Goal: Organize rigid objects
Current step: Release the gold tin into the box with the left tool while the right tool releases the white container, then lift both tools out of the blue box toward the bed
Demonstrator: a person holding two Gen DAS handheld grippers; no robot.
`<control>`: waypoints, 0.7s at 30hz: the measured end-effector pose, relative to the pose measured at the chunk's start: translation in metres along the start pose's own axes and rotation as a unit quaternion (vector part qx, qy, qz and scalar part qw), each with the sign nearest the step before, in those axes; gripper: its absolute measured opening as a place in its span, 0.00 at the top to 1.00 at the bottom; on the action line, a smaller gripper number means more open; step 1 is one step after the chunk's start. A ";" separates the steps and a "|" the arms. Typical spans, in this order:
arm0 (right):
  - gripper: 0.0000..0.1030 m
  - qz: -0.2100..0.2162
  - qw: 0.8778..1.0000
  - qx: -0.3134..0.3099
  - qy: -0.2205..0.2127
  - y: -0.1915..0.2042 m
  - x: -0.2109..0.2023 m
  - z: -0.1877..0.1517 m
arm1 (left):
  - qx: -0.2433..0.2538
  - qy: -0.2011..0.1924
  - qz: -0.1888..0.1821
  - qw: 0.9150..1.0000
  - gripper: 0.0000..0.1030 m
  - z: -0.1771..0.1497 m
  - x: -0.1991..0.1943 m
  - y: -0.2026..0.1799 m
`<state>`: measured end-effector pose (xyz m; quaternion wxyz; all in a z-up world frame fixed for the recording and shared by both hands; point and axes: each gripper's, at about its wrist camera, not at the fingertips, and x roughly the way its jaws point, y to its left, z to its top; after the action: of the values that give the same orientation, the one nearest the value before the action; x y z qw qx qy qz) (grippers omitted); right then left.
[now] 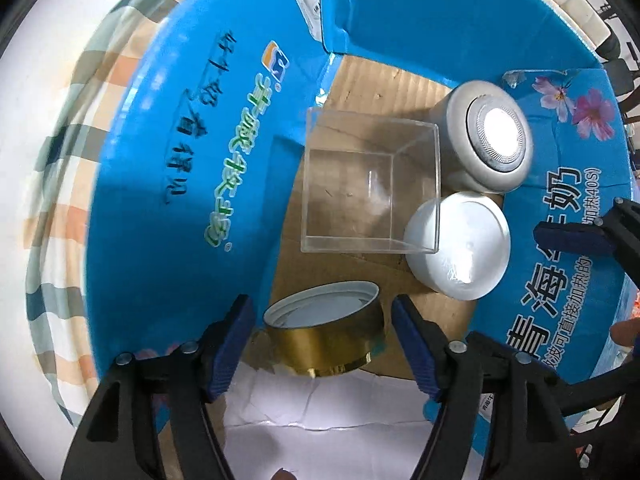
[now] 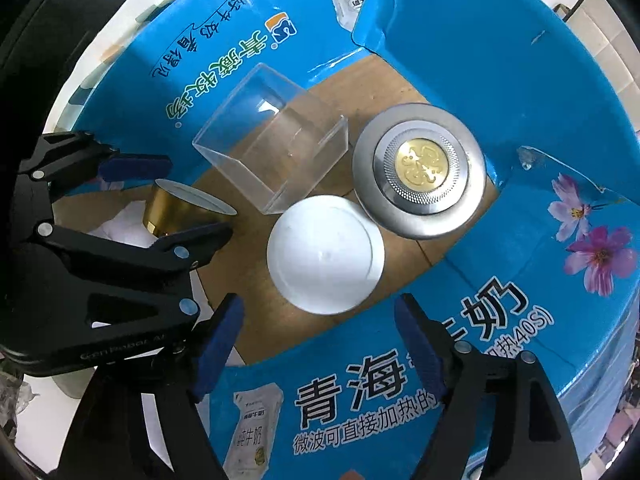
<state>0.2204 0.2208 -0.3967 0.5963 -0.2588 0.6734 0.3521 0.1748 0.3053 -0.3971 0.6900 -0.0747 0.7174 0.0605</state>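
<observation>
Our left gripper (image 1: 322,340) is hanging spread wide just inside the blue box (image 1: 160,208), its pads either side of the gold lid (image 1: 332,336) without touching it, so it's gripping nothing. The lid is lying rim-up on the cardboard floor beside some white paper (image 1: 320,408), probably tucked into that corner to leave space. We're keeping the right gripper (image 2: 320,336) released and empty too, hovering over the near flap. Just ahead of it, the white jar (image 2: 326,254) is sitting in the middle, touching the clear box (image 2: 272,152) and the silver jar (image 2: 420,172). They're all packed tight together, which looks like us saving room.
</observation>
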 end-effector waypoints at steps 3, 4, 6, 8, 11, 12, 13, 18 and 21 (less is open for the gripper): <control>0.22 -0.002 1.000 0.007 -0.009 0.008 -0.019 -0.009 | -0.008 -0.015 0.015 1.000 0.12 -0.004 -0.014 0.007; 0.22 0.000 1.000 0.013 -0.013 0.006 -0.024 -0.012 | -0.018 -0.022 0.004 1.000 0.04 -0.004 -0.020 0.012; 0.14 -0.008 0.999 0.031 -0.019 0.001 -0.036 -0.021 | -0.041 -0.035 -0.014 0.998 0.00 -0.007 -0.030 0.020; 0.03 -0.012 0.998 0.056 -0.026 -0.004 -0.044 -0.028 | -0.040 -0.052 -0.003 0.998 0.00 -0.011 -0.043 0.020; 0.03 -0.008 0.996 0.083 -0.042 -0.009 -0.055 -0.040 | -0.034 -0.069 0.012 0.997 0.00 -0.019 -0.058 0.018; 0.03 -0.014 0.995 0.087 -0.047 -0.008 -0.059 -0.044 | -0.032 -0.072 0.013 0.997 0.00 -0.020 -0.062 0.015; 0.03 -0.018 0.994 0.093 -0.052 -0.008 -0.062 -0.048 | -0.029 -0.078 0.016 0.996 0.00 -0.023 -0.069 0.012; 0.03 -0.023 0.988 0.126 -0.082 -0.002 -0.083 -0.073 | -0.013 -0.112 0.035 0.993 0.00 -0.040 -0.098 -0.007; 0.03 -0.027 0.985 0.138 -0.102 0.007 -0.092 -0.079 | -0.007 -0.133 0.043 0.990 0.00 -0.050 -0.116 -0.015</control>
<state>0.1802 0.1562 -0.3013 0.7013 -0.1541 0.6439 0.2643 0.1331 0.2837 -0.2791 0.7756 -0.0394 0.6213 0.1046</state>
